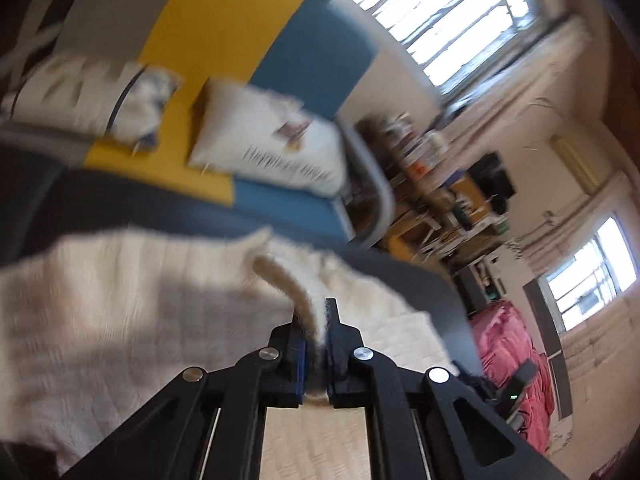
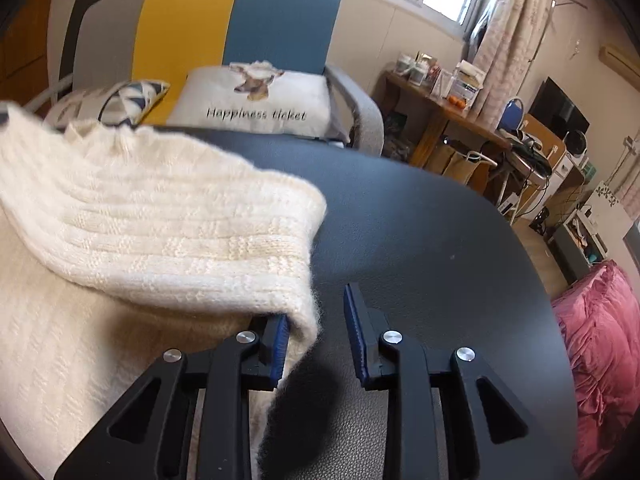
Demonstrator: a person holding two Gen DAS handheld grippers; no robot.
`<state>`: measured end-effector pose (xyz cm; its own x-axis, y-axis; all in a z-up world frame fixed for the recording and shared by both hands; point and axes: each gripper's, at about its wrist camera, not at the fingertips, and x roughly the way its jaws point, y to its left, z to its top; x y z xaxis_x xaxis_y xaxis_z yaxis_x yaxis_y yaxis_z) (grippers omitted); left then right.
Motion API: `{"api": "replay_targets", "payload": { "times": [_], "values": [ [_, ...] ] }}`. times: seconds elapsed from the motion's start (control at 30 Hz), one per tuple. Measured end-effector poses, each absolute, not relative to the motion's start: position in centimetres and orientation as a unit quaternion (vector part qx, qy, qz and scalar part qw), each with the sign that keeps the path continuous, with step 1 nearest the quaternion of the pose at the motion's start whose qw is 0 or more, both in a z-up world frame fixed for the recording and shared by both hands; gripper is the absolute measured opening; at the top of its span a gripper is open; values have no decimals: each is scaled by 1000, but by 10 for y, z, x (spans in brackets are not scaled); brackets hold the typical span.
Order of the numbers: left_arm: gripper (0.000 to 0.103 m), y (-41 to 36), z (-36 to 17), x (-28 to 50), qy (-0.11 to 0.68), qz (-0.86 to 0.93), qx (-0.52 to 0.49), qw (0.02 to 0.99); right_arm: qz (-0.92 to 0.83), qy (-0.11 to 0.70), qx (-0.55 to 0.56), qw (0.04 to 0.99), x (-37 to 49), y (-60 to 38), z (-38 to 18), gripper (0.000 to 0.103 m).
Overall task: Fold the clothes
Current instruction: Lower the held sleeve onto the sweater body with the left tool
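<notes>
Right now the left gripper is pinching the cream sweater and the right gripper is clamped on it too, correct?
Not quite. In the right wrist view the right gripper is open, with the cream sweater only draped against one pad. The left gripper is indeed pinching it.

Motion blurred the left view, smearing the cushion's (image 1: 276, 148) lettering; the cream sweater (image 2: 160, 232) ran off the right view's left edge.

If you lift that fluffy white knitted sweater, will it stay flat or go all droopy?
Probably droopy: the cream knitted sweater already sags in a soft fold over the black table. Where the left hand-held gripper pinches it, the fabric bends limply. Its fuzzy knit likely grips the pads rather than slipping.
</notes>
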<state>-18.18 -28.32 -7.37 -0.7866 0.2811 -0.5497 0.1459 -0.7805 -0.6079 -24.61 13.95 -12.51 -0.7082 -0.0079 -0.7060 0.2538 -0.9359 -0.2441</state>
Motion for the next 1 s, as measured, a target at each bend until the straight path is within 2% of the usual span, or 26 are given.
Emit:
{"api": "replay_targets", "payload": {
  "times": [0.1,0.23,0.33,0.4,0.43,0.57,0.63,0.77,0.8,0.83,0.87,0.93,1.0],
  "values": [
    [6,-274,-73,-178,-284,898,-334,37,-908,159,383,64,-249,140,-132,28],
    [6,-276,-137,-185,-255,862,-437,-16,-903,142,400,61,-248,146,-142,29],
    [6,-284,-166,-179,-278,849,-447,-27,-901,135,406,65,-248,151,-137,37],
    [6,-290,-171,-175,-311,844,-436,-25,-897,139,413,70,-246,156,-135,46],
    [7,-291,-171,-175,-315,843,-436,-25,-896,144,415,70,-243,159,-133,53],
    [7,-284,-168,-177,-292,847,-443,-27,-895,124,421,78,-227,173,-119,54],
    [7,-283,-168,-178,-286,848,-446,-28,-897,49,424,119,-218,188,-105,54],
    [7,-287,-170,-177,-302,842,-446,-26,-843,-240,419,237,-206,234,-97,60],
    [7,-287,-170,-177,-303,842,-446,-26,-812,-327,402,269,-204,246,-104,65],
    [7,-288,-169,-177,-305,841,-446,-25,-774,-402,394,290,-205,252,-114,83],
    [7,-288,-169,-177,-305,841,-445,-25,-730,-473,384,309,-206,257,-125,90],
    [7,-287,-168,-176,-301,843,-445,-27,-686,-537,376,316,-211,254,-143,92],
    [7,-285,-167,-176,-293,845,-446,-27,-675,-560,377,299,-217,247,-156,92]
  ]
}}
